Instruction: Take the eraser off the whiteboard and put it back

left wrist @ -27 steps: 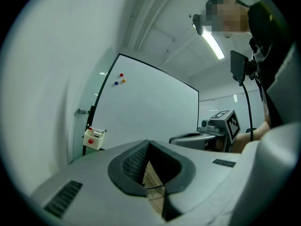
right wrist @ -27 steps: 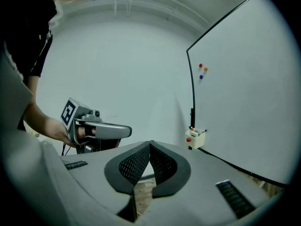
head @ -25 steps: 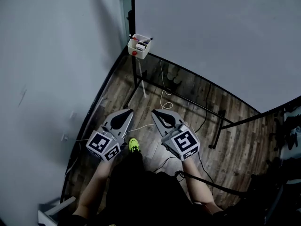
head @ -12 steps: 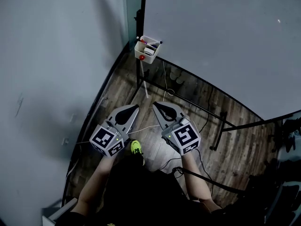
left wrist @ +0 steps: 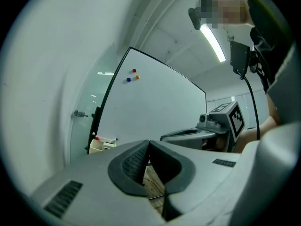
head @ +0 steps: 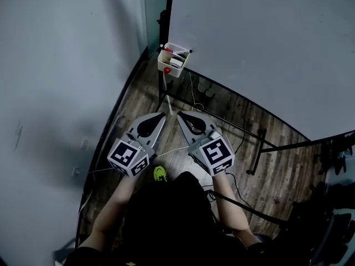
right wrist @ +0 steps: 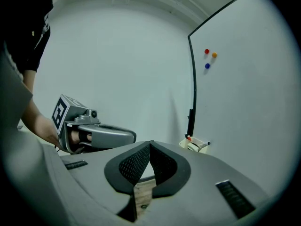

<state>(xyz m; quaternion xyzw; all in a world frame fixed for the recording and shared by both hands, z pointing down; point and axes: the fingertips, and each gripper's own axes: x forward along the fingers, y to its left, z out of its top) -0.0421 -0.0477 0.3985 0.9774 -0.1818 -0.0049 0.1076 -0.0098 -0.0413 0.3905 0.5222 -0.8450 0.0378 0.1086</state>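
While both jaw pairs are pressed together with nothing between them, the head view has the left hand-held gripper (head: 162,115) and right hand-held gripper (head: 179,116) side by side, tips near each other, over the wood floor (head: 222,115). Both point toward the lower left corner of the whiteboard (head: 260,43). A small tray (head: 173,60) hangs at that corner, straight ahead of the tips and well apart from them. It holds markers and something pale; the eraser cannot be singled out there, too small. Grey wall (head: 66,65) on the left. In the left gripper view, the left hand-held gripper (left wrist: 149,145) has its pads meeting at the tip and is empty. The tray (left wrist: 104,144) sits low left beyond it, the right hand-held gripper (left wrist: 162,137) just to its right, and three magnets (left wrist: 134,70) high on the whiteboard (left wrist: 150,107). In the right gripper view, the right hand-held gripper (right wrist: 150,145) is closed and empty. The left hand-held gripper (right wrist: 134,136) is beside it, the tray (right wrist: 197,145) ahead to the right at the whiteboard (right wrist: 244,79) edge, and the magnets (right wrist: 206,51) far above.
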